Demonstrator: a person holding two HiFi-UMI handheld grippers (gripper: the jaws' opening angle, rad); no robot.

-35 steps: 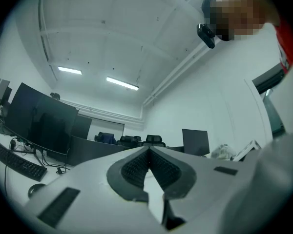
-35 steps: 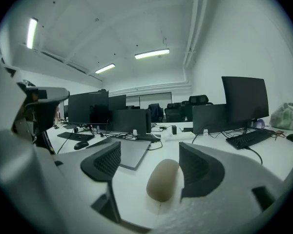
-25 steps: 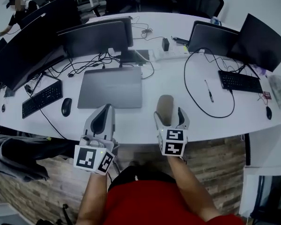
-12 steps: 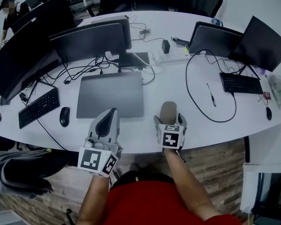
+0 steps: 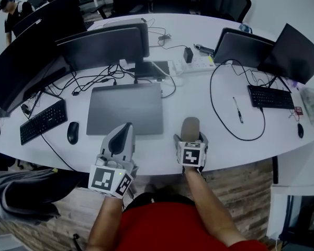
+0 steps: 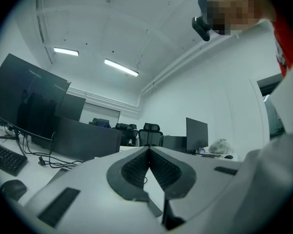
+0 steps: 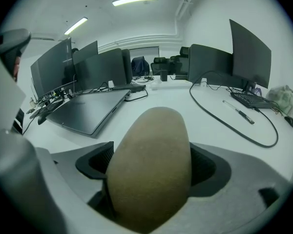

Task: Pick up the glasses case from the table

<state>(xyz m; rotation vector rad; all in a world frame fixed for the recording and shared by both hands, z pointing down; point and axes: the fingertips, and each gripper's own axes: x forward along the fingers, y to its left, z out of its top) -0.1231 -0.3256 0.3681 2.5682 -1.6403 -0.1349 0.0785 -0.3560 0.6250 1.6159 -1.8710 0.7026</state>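
The glasses case (image 5: 190, 128) is a tan, rounded oblong that lies on the white table (image 5: 209, 101) close to its front edge. My right gripper (image 5: 190, 136) points down at it with one jaw on each side. In the right gripper view the case (image 7: 151, 165) fills the space between the dark pads (image 7: 95, 164). The jaws stand wide and are closing, and I see no pad pressing on the case. My left gripper (image 5: 123, 129) hovers level over the table edge to the left, shut on nothing. Its jaws meet at the tip (image 6: 147, 152).
A closed grey laptop (image 5: 125, 107) lies just behind the left gripper. A mouse (image 5: 73, 132) and a keyboard (image 5: 42, 122) are at the left. A pen (image 5: 237, 110) and a looping black cable (image 5: 227, 127) lie right of the case. Monitors stand along the back.
My right gripper has sunk and tipped down over the glasses case, so the case now sits between its jaws. The left gripper has edged forward over the table edge.
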